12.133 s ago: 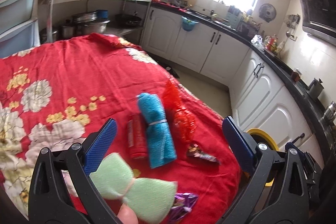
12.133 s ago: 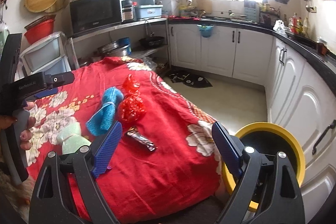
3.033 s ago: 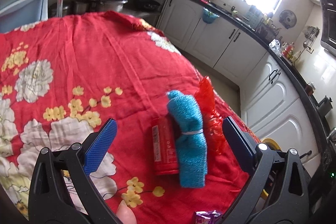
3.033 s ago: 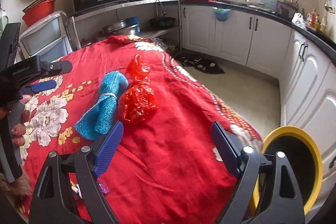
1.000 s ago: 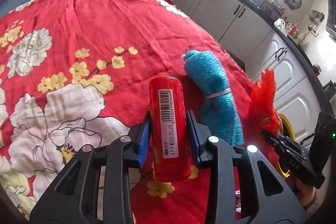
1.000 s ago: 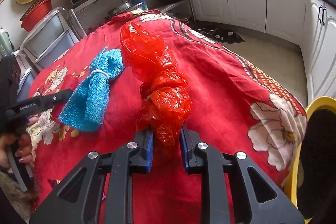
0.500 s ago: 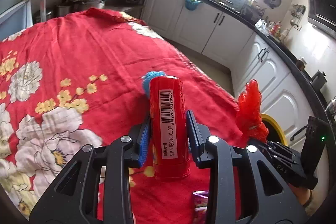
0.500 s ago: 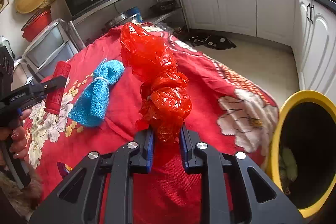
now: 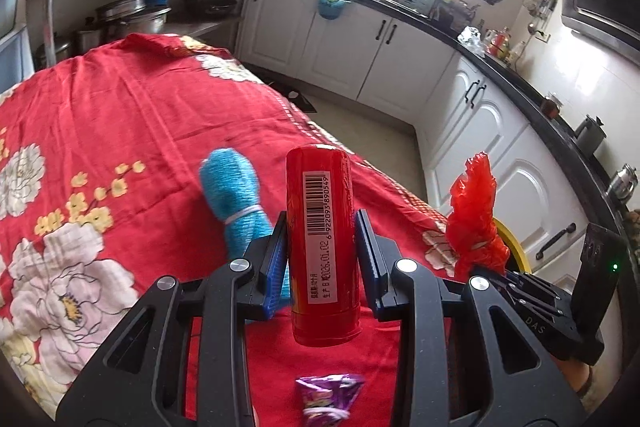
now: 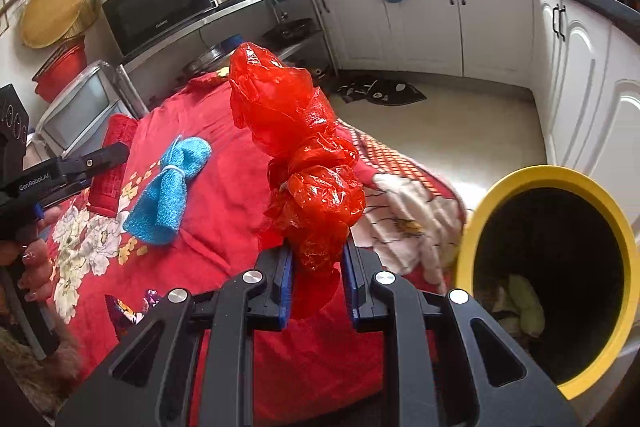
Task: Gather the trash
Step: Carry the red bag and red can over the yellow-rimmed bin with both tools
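Observation:
My left gripper point(image 9: 320, 259) is shut on a red can point(image 9: 322, 239) with a white barcode label, held above the red flowered tablecloth point(image 9: 120, 115). My right gripper point(image 10: 316, 283) is shut on a crumpled red plastic bag point(image 10: 308, 171), lifted clear of the table to the left of the yellow-rimmed bin point(image 10: 548, 267). The bag point(image 9: 476, 223) and the bin's rim point(image 9: 506, 235) also show at the right of the left wrist view. The can point(image 10: 112, 167) shows at the left of the right wrist view. A purple wrapper point(image 9: 328, 397) lies on the cloth below the can, and it also shows in the right wrist view point(image 10: 128, 309).
A blue rolled cloth point(image 9: 236, 199) tied with a band lies on the tablecloth, also in the right wrist view point(image 10: 170, 187). The bin holds a pale green item point(image 10: 524, 303). White cabinets point(image 10: 440, 27) and a counter ring the tiled floor point(image 10: 452, 123).
Both grippers have risen from the table with their loads. The right one has swung the red bag closer to the bin.

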The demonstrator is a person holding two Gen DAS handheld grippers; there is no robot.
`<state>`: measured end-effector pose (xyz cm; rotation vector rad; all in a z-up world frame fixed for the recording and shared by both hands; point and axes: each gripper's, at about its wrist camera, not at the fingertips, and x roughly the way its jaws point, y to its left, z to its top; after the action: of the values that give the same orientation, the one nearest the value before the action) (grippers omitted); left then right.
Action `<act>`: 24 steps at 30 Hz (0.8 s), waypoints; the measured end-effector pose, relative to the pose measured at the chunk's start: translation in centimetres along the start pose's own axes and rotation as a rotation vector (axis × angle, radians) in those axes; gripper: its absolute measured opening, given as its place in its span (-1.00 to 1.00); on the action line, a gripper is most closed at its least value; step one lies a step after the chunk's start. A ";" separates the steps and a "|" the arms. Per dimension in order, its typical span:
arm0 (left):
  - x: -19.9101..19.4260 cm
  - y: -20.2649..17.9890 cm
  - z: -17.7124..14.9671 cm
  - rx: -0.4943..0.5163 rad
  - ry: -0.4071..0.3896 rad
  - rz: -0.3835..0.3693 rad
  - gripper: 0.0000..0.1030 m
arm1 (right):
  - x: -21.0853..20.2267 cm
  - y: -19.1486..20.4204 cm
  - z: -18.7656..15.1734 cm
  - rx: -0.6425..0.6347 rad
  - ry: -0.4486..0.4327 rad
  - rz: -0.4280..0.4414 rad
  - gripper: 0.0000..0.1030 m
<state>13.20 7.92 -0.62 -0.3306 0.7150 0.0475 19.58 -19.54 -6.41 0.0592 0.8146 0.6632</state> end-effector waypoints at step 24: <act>2.3 -9.2 0.5 0.103 -0.013 -0.137 -0.50 | -5.8 -5.7 -0.5 0.093 -0.096 -0.136 -0.62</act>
<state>16.65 -0.77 0.83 -0.2798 0.6774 -0.1163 19.37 -27.52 -4.66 0.1181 0.7500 0.4909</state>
